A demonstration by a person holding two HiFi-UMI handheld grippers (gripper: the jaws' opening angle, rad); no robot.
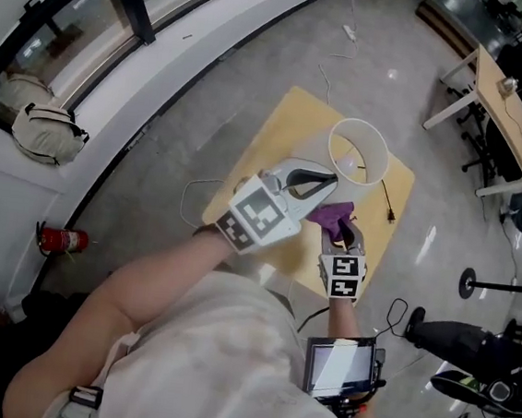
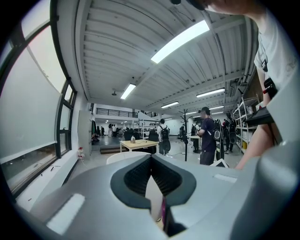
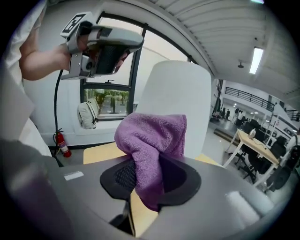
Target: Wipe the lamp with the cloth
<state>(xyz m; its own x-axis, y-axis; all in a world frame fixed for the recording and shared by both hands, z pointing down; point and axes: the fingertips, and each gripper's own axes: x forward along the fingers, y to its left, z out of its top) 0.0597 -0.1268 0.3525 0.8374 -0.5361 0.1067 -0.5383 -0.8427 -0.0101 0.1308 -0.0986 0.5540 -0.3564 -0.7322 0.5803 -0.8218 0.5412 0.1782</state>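
Note:
A lamp with a white drum shade (image 1: 358, 153) stands on a small yellow table (image 1: 269, 130). My left gripper (image 1: 331, 176) reaches the shade's near rim from the left, its jaws closed on the thin wall; in the left gripper view a pale strip (image 2: 153, 197) shows between the pads. My right gripper (image 1: 345, 229) sits below the shade, shut on a purple cloth (image 1: 332, 215). In the right gripper view the cloth (image 3: 150, 140) bunches up out of the jaws just in front of the shade's outer wall (image 3: 176, 91); whether they touch I cannot tell. The left gripper (image 3: 101, 42) shows at the upper left.
A black power cord with its plug (image 1: 388, 206) lies on the table's right side. A white cable (image 1: 336, 72) runs across the floor beyond it. A fire extinguisher (image 1: 61, 240) and a backpack (image 1: 47, 130) stand by the window ledge. A wooden desk (image 1: 503, 108) is at the far right.

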